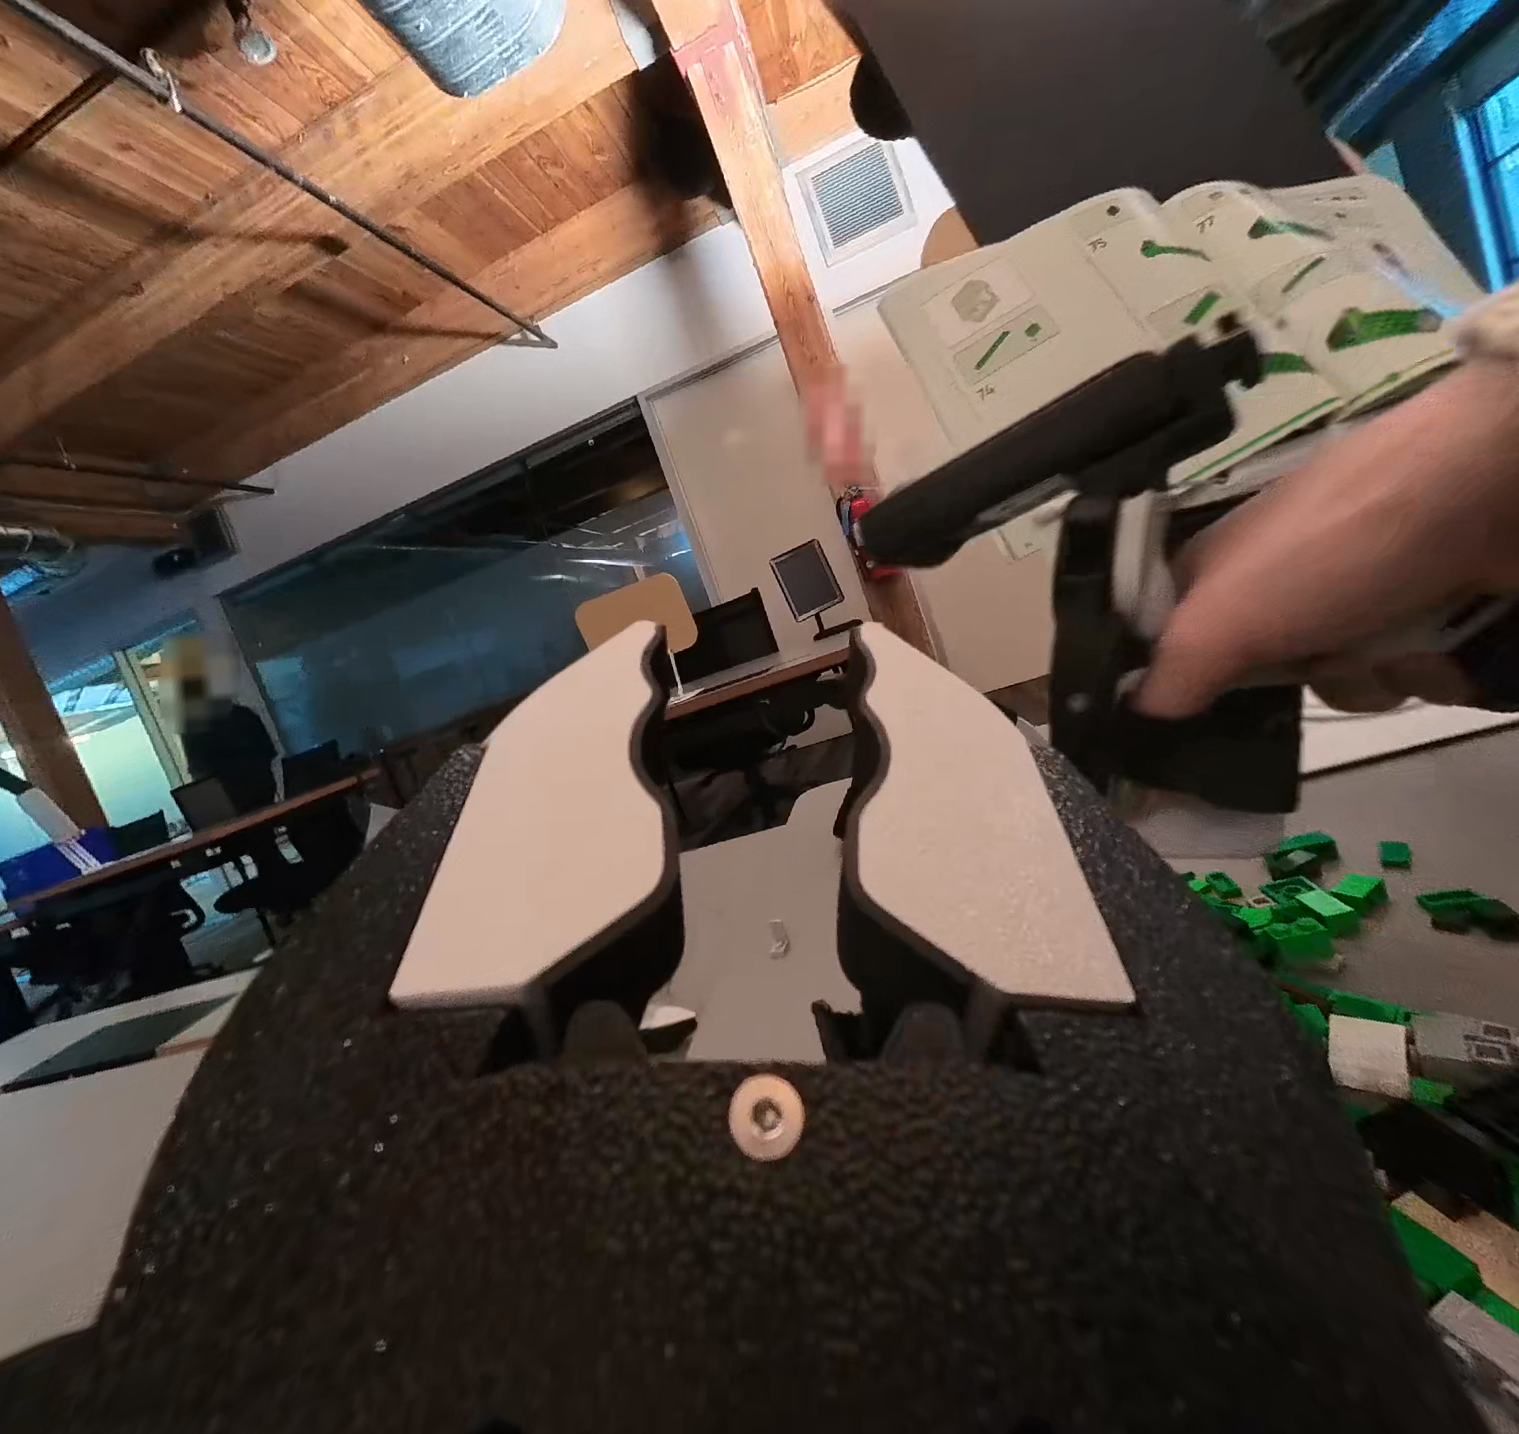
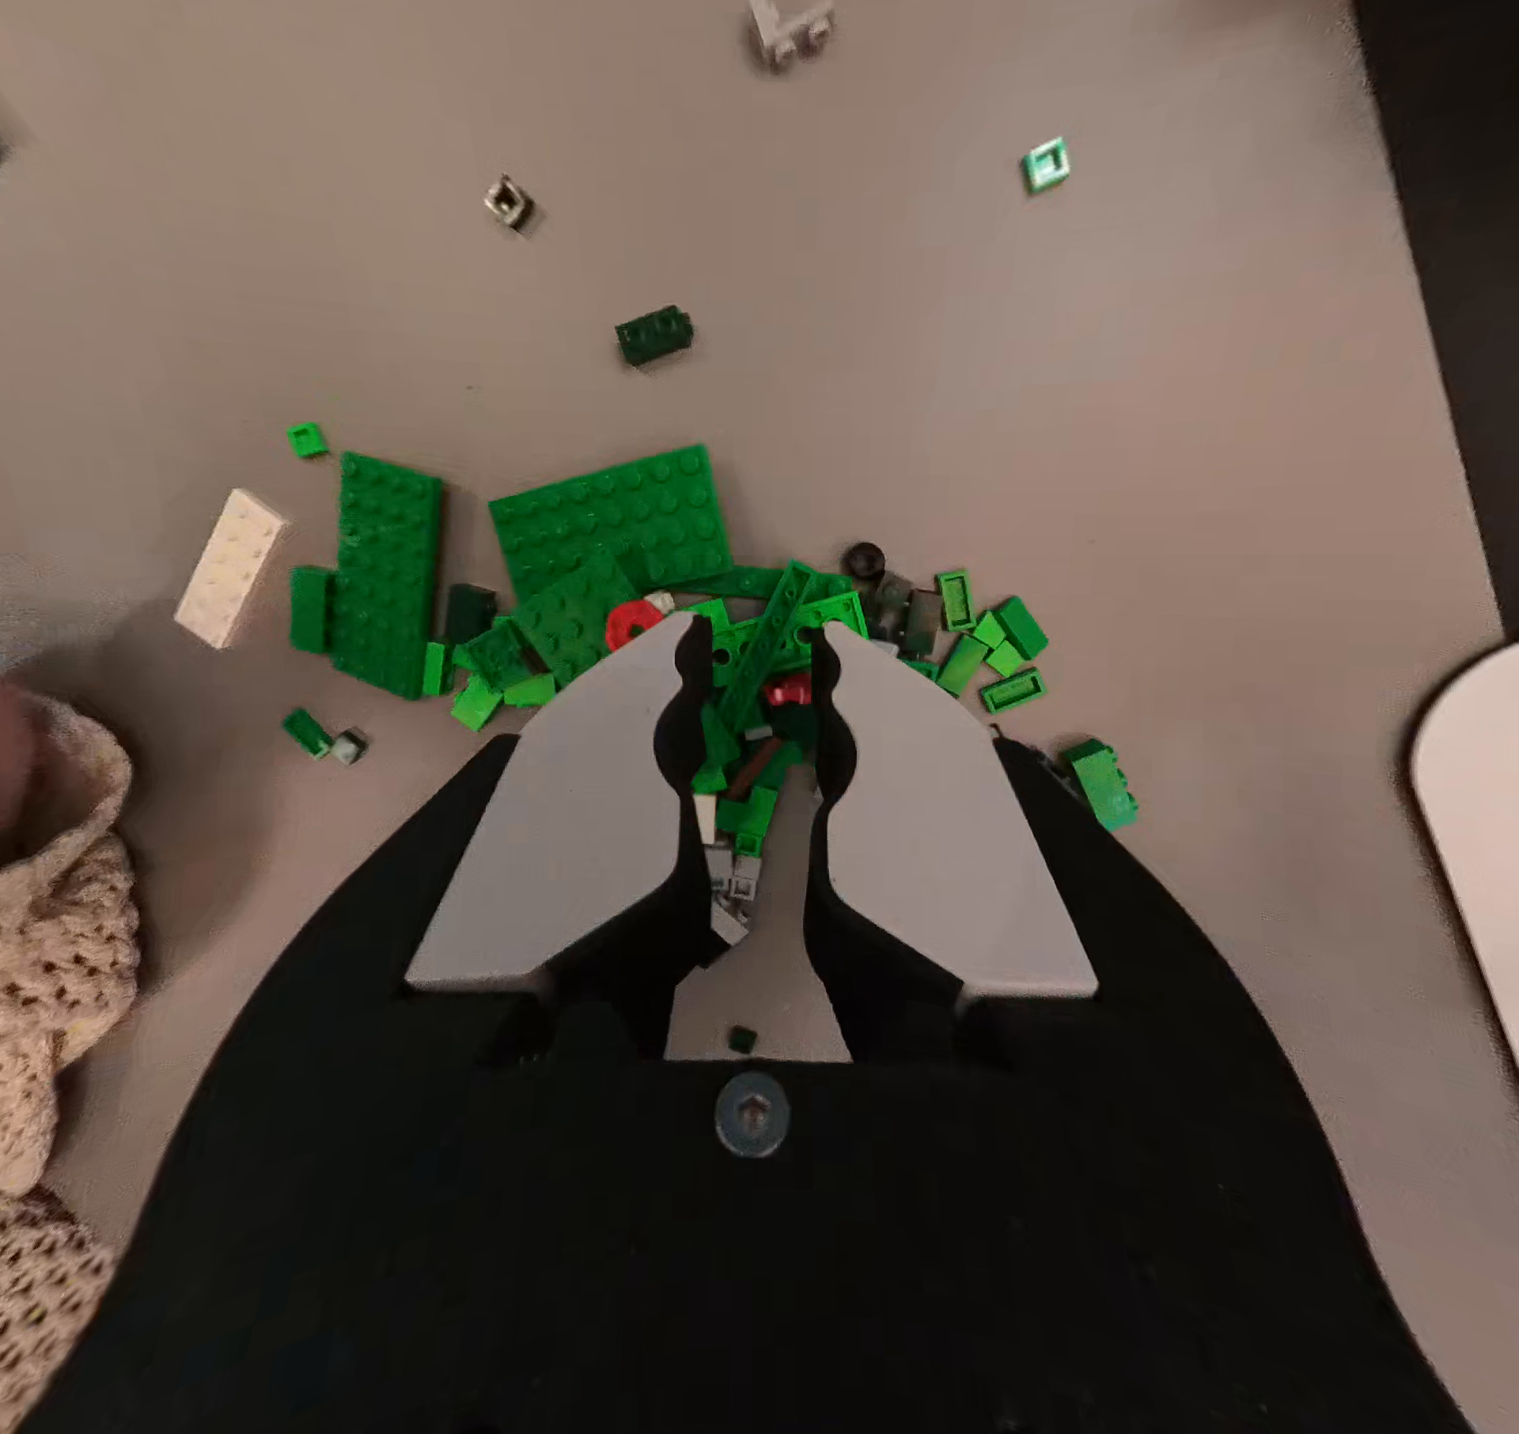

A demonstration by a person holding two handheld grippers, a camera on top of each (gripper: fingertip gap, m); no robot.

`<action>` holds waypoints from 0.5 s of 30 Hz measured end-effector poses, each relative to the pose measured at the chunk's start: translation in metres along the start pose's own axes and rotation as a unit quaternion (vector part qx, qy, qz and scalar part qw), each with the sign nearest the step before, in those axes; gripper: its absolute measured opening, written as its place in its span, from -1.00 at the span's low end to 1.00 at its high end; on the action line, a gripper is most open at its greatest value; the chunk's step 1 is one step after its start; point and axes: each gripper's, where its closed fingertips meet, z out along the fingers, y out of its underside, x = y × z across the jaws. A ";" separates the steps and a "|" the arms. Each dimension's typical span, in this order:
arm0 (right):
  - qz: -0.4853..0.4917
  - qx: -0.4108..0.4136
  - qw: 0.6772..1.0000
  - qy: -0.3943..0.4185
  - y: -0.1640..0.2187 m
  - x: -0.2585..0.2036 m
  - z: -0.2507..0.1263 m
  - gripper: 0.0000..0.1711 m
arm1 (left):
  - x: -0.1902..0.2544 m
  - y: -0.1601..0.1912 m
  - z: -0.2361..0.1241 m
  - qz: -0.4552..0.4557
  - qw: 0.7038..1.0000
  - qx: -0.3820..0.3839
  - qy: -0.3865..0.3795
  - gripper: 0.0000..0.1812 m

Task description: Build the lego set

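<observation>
A smooth grey table (image 2: 904, 285) carries a heap of glossy Lego pieces (image 2: 657, 638), mostly green. The right gripper (image 2: 756, 638), matte black with flat pale-grey finger plates and wavy inner edges, hangs directly over the heap, its tongs apart and gripping nothing. Beneath it lie a broad studded green plate (image 2: 608, 519), a long narrow green plate (image 2: 386, 573) and, just left of that, a white rectangular brick (image 2: 230, 564); a slim green strip (image 2: 768, 638) crosses the gap between the fingers. A small dark green brick (image 2: 653, 334) sits well apart, farther up the table. The left gripper (image 1: 756, 655), of rough-grained black plastic, tilts upward toward a plank ceiling, tongs apart and empty. An open instruction booklet (image 1: 1151, 302) stands beyond the person's hand (image 1: 1348, 564).
</observation>
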 end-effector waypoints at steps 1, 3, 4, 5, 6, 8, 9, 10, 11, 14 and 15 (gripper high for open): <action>0.000 -0.007 1.000 0.008 -0.001 0.001 0.003 -0.75 | 0.002 -0.001 0.000 0.008 1.000 0.002 0.004 -0.56; -0.002 -0.019 1.000 0.012 0.000 0.000 0.010 -0.77 | 0.007 -0.001 0.001 0.021 1.000 0.001 0.010 -0.56; -0.002 -0.034 0.999 0.012 0.004 -0.001 0.014 -0.77 | 0.008 0.000 0.001 0.025 1.000 0.000 0.013 -0.57; -0.005 -0.046 0.999 0.020 0.008 0.001 0.016 -0.77 | 0.009 0.000 0.001 0.027 1.000 -0.001 0.014 -0.57; -0.010 -0.051 0.998 0.028 0.009 0.002 0.018 -0.77 | 0.009 0.001 0.002 0.026 1.000 -0.003 0.014 -0.57; -0.011 -0.053 0.998 0.030 0.009 0.002 0.019 -0.87 | 0.007 0.002 0.002 0.017 1.000 -0.005 0.011 -0.58; -0.013 -0.050 0.998 0.032 0.008 0.003 0.019 -0.94 | 0.006 0.002 0.002 0.012 1.000 -0.005 0.009 -0.58; -0.017 -0.045 0.998 0.032 0.007 0.003 0.018 -1.00 | 0.005 0.003 0.002 0.008 1.000 -0.006 0.008 -0.59; -0.016 -0.040 0.999 0.031 0.006 0.004 0.018 -1.00 | 0.005 0.003 0.002 0.005 1.000 -0.007 0.007 -0.59; -0.016 -0.017 0.999 0.030 0.005 0.008 0.015 -1.00 | 0.004 0.005 0.003 0.000 1.000 -0.011 0.008 -0.60; -0.017 -0.010 0.999 0.027 0.005 0.008 0.014 -1.00 | 0.005 0.006 0.003 -0.003 1.000 -0.012 0.008 -0.60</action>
